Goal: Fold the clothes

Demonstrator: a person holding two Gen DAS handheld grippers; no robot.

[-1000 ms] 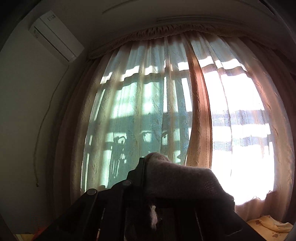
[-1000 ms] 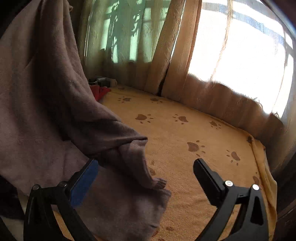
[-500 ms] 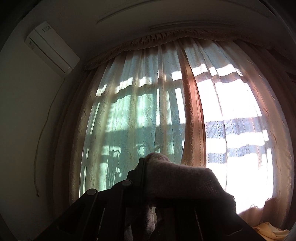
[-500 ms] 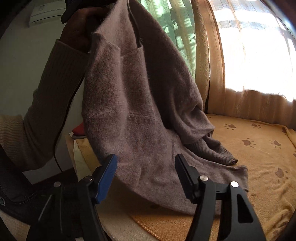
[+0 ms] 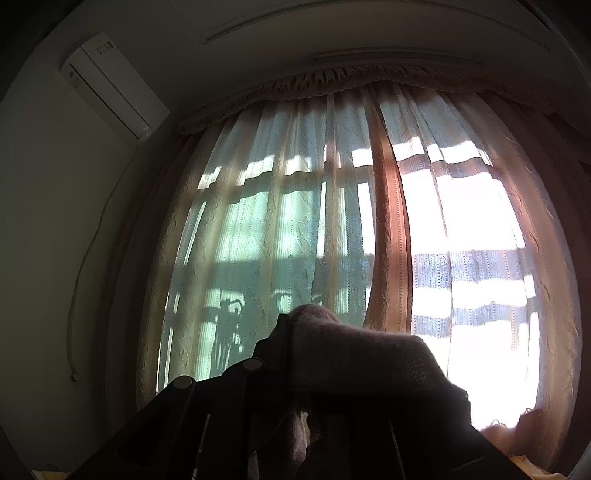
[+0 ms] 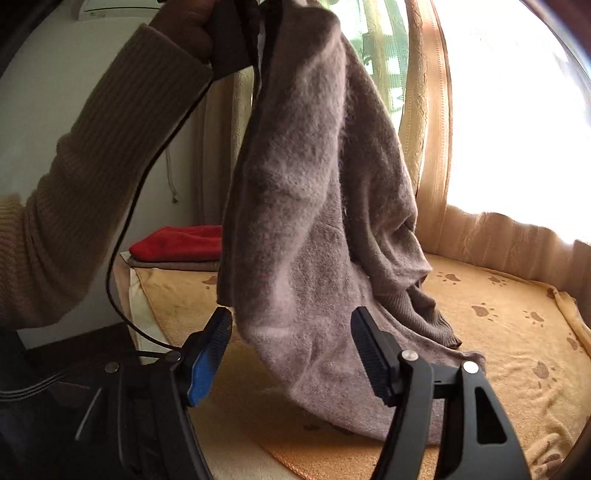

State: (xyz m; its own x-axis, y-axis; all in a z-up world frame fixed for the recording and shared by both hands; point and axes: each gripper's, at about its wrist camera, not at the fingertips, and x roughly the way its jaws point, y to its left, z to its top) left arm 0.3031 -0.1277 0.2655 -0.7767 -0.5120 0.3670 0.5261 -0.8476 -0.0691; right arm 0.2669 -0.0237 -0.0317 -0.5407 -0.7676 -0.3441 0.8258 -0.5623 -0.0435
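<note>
The left gripper [image 5: 291,332] is closed tightly on a fold of the grey-brown knitted sweater [image 6: 314,221] and holds it high, near the top of the right wrist view, where a hand [image 6: 192,33] in a ribbed beige sleeve [image 6: 92,166] grips the tool. In the left wrist view the pinched edge of the sweater lies over the fingers, and behind it are the curtains [image 5: 332,221] and an air conditioner [image 5: 114,85] on the wall. The sweater hangs down from this grip in a long drape; its lower part and one sleeve with a ribbed cuff rest on the orange blanket with paw prints [image 6: 498,332] that covers the bed. The right gripper [image 6: 291,347] is low, in front of the hanging cloth, with its jaws moderately apart; they have just been closing and then opened a little. The lower part of the sweater hangs between the two fingers, but I cannot tell that the pads press on it. At the far left of the bed lies a folded red cloth [image 6: 181,243] on another folded piece.
</note>
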